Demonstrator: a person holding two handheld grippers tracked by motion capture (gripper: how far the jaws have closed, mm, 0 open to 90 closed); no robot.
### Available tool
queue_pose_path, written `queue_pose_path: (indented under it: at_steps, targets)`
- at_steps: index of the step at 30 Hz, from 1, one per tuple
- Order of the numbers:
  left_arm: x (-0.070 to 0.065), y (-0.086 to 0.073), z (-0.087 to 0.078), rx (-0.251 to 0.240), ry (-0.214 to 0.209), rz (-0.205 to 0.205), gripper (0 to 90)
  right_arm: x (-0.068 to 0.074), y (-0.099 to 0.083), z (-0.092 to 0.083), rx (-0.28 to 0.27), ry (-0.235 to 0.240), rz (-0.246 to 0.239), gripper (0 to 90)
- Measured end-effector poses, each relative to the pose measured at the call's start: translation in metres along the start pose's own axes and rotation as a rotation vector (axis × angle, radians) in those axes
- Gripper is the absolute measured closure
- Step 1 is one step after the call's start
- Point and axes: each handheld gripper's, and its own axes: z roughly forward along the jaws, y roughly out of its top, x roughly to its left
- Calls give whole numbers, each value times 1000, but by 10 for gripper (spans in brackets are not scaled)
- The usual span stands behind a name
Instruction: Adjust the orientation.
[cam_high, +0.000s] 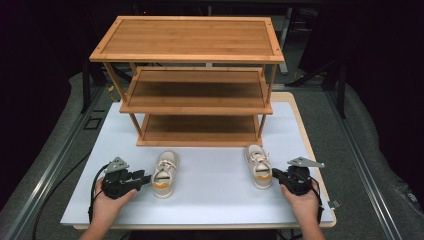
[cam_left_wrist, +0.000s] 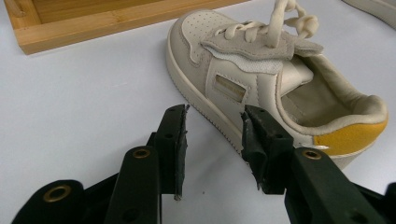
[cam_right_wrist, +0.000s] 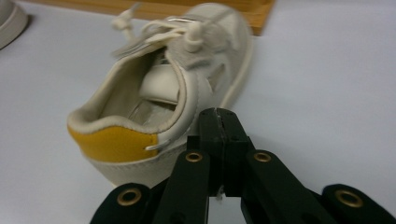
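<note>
Forearms and hands enter at six o'clock of the high view, each bearing a tong-like gripper on the white table (cam_high: 210, 200). Left gripper (cam_high: 145, 179): jaws apart, nothing between them, tips just beside the left sneaker (cam_high: 164, 174) and pointing toward it at three o'clock. Seen in the left gripper view, the gap between the jaws (cam_left_wrist: 214, 140) faces the side wall of that sneaker (cam_left_wrist: 261, 74), whose yellow heel tab lies at four o'clock. Right sneaker (cam_high: 258, 166): toe toward the rack, heel toward the person. Right gripper (cam_high: 276, 174): jaws pressed together on nothing, tips just beside the sneaker's heel quarter, at nine o'clock from the hand; the right gripper view shows the closed tips (cam_right_wrist: 219, 122) against or barely off the shoe's side (cam_right_wrist: 154, 93); contact cannot be settled.

Likely faults: closed right jaws may push the sneaker and skid it across the smooth table rather than seize it; the left jaws may pinch only the sole edge and slip.

Bamboo shoe rack (cam_high: 192, 65) at twelve o'clock: three shelves, all bare.
</note>
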Motion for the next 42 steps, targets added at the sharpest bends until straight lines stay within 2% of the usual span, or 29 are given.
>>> queue_pose_path:
  at_steps: [2,5,8,13,17,21,25,31,35,38,42]
  targets:
    - [0,0,-1,-1,-1,0,602,10,1,3,9,8,-32,900]
    - [1,0,-2,-2,-2,-1,602,18,2,5,26,8,-42,900]
    - [1,0,-2,-8,-3,1,602,19,2,5,3,-40,-12,838]
    - [0,1,-3,-15,-3,-2,601,21,5,-3,-47,-94,9,725]
    - [-4,3,-5,-34,-11,-3,585,26,9,-8,-99,-84,31,653]
    - [-7,6,-9,-54,-24,-7,554,33,12,-8,-123,-71,30,583]
    - [-11,9,-10,-69,-40,-23,493,37,14,-7,-143,-55,42,554]
    - [-19,14,1,-59,-49,-14,461,40,15,6,-103,-49,37,543]
    - [-23,18,13,-41,-37,-12,465,40,15,13,-87,-78,36,540]
    - [-24,19,20,-29,-24,-13,470,37,14,17,-72,-79,63,551]
    - [-23,19,25,-4,-7,-20,471,33,13,18,-65,-55,104,576]
